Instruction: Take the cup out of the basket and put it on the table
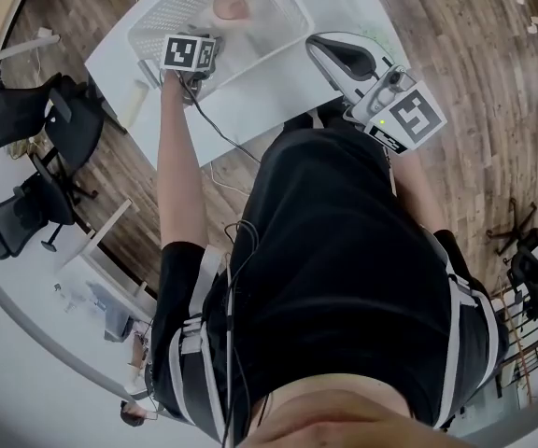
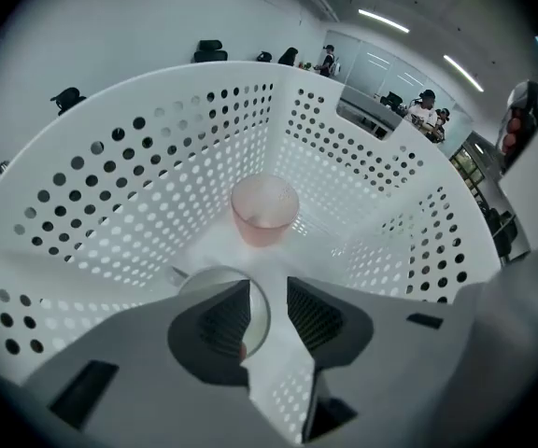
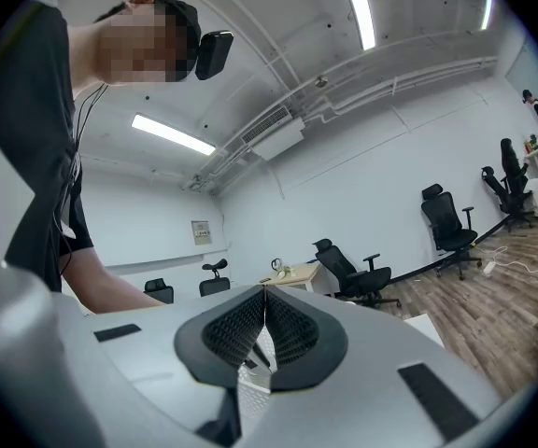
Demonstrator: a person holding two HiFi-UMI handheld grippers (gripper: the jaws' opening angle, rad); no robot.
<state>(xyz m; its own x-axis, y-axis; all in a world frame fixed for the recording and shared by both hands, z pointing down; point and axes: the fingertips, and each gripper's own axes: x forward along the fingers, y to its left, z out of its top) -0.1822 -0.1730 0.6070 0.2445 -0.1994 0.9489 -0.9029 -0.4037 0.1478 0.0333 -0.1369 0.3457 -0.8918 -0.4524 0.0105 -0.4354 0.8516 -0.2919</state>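
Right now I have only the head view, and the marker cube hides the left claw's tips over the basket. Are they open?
Observer: Yes. In the left gripper view, the left claw has its jaws apart.
Operator: Is the pink cup between them?
Observer: No. The pink cup stands upright on the floor of the basket, ahead of the tips and apart from them.
Operator: Is anything nearer the tips?
Observer: A clear round rim shows right by one pad, with its edge running into the gap. I cannot tell what it belongs to.
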